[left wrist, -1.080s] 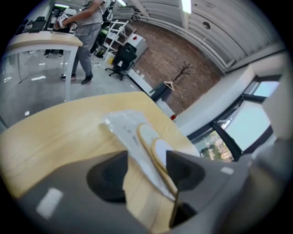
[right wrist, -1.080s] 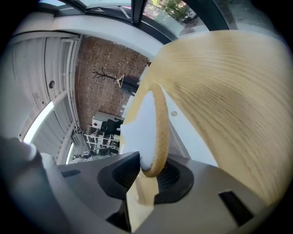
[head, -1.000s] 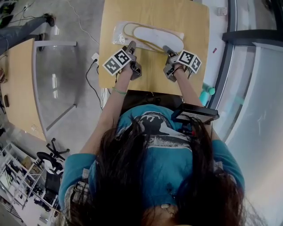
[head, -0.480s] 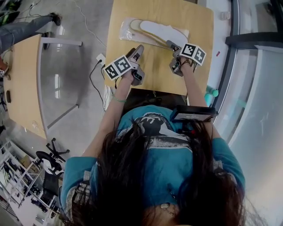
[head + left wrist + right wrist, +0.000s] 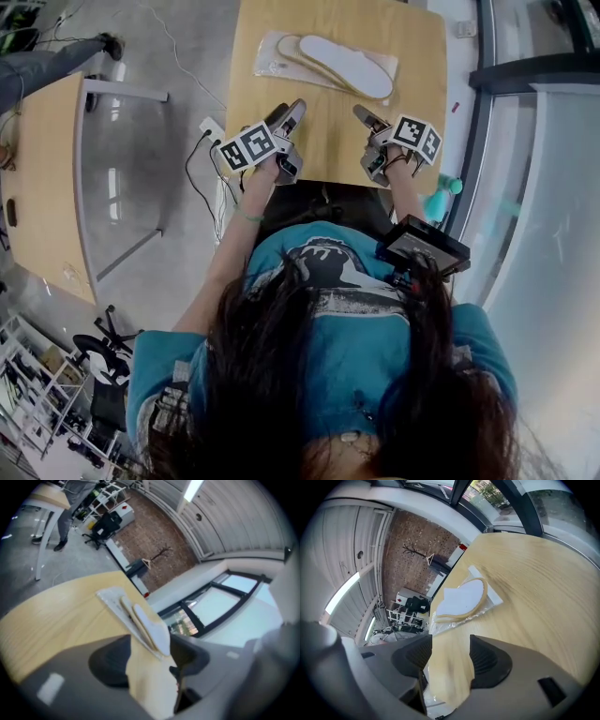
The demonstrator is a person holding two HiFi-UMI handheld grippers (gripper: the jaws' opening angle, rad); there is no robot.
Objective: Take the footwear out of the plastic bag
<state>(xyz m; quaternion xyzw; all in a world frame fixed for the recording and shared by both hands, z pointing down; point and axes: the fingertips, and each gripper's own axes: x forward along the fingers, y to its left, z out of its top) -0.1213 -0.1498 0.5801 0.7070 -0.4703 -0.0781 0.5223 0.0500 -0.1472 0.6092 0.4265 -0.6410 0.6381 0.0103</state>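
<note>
Table (image 5: 328,141) far edge cut off at top; lower slipper (image 5: 289,48) mostly hidden beneath upper slipper (image 5: 345,66).

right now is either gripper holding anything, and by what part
Nothing held: left gripper open and empty; right gripper has just opened, nothing between its jaws.

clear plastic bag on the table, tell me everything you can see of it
The clear, crinkled plastic bag lies flat at the far end of the light wooden table, slanted across it. Through the thin film show two flat white slippers with tan edging, overlapping and seemingly inside it. Only the table touches it from outside.
</note>
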